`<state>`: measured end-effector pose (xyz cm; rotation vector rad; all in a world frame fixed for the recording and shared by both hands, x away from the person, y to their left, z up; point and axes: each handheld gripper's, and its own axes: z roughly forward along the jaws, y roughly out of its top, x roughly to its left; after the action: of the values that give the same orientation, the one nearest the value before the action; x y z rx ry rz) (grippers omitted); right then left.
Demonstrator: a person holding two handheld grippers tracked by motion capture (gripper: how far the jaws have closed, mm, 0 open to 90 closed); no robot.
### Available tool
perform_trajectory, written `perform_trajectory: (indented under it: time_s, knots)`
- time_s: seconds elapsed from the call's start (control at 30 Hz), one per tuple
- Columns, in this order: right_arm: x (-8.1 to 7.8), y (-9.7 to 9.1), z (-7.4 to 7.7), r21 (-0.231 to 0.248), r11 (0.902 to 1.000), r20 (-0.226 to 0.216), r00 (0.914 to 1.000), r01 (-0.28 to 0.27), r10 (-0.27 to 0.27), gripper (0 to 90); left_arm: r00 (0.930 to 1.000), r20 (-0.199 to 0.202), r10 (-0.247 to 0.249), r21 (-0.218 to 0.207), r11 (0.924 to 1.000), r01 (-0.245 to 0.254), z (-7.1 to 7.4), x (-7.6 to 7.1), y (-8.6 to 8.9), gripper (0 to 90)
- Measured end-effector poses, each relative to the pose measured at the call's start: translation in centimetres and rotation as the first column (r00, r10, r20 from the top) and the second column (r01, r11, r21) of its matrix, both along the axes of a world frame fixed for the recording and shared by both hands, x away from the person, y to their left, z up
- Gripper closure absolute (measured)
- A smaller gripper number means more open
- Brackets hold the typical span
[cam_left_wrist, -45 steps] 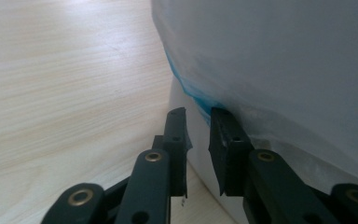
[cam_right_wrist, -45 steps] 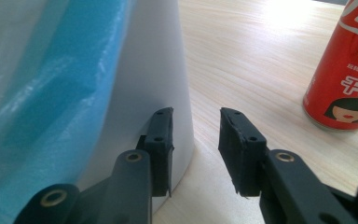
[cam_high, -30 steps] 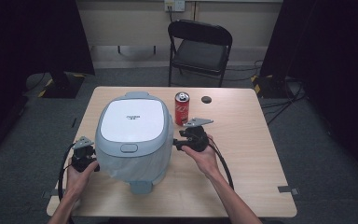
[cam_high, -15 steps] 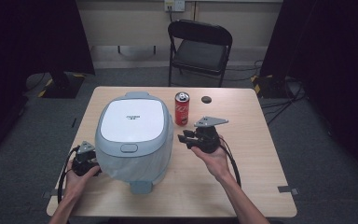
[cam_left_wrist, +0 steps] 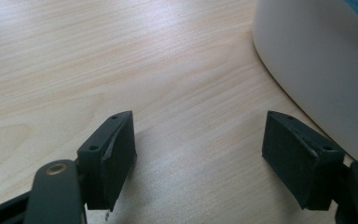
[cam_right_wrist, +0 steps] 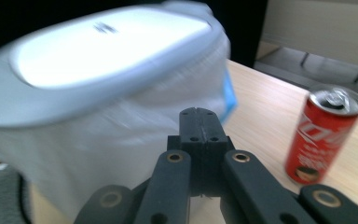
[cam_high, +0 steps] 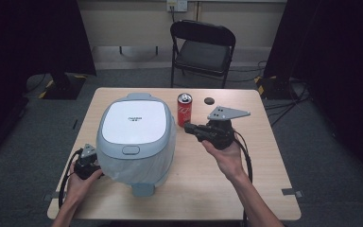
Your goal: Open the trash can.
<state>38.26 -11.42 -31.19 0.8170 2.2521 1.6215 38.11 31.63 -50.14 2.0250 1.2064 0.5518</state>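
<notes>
Rice cooker (cam_high: pixel 134 137) between both grippers

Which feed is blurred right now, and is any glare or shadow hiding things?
Right gripper view: motion blur smears the rice cooker and softens the red can; the right gripper is sharp. Left gripper view: crisp, mild sheen on the table. High view: table evenly lit, surroundings dark.

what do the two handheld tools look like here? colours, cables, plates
Both are black. The right tool carries a grey three-cornered plate with small holes on top, and a black cable loops back along the forearm. The left tool has a smaller grey plate and its own black cable. Up close, the links show brass-coloured pivot pins and the fingers are blocky. Forearms bare, no sleeves.
</notes>
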Motion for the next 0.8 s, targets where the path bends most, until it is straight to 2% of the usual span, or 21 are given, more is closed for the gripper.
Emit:
perform_trajectory:
  time_s: [0.17,0.27,0.37,0.53,0.7,0.8]
  knots:
    - [-1.2,1.3,2.3,0.009,0.9985,-0.001,0.9986,-0.053,0.053,90.0,1.0000,0.001,0.001,-0.001,1.0000,-0.001,0.0,0.0,0.0,25.2]
    - [-2.0,2.7,3.3,0.021,0.9933,0.008,0.9935,-0.114,0.113,90.0,1.0000,0.000,0.000,0.000,1.0000,0.000,0.0,0.0,0.0,25.2]
    - [-2.7,4.8,3.5,0.012,0.9833,0.013,0.9833,-0.182,0.182,90.0,1.0000,0.000,0.000,0.000,1.0000,0.000,0.0,0.0,0.0,25.2]
    - [-3.6,8.2,3.6,-0.011,0.9590,0.010,0.9590,-0.283,0.283,90.0,1.0000,0.000,0.000,0.000,1.0000,0.000,0.0,0.0,0.0,25.2]
    - [-3.9,10.1,3.2,-0.037,0.9420,-0.001,0.9427,-0.333,0.334,90.0,1.0000,-0.001,0.000,0.000,1.0000,0.000,0.0,0.0,0.0,25.2]
    - [-4.0,10.6,3.0,-0.043,0.9393,-0.005,0.9402,-0.340,0.341,90.0,1.0000,-0.001,-0.001,0.000,1.0000,0.001,0.0,0.0,0.0,25.2]
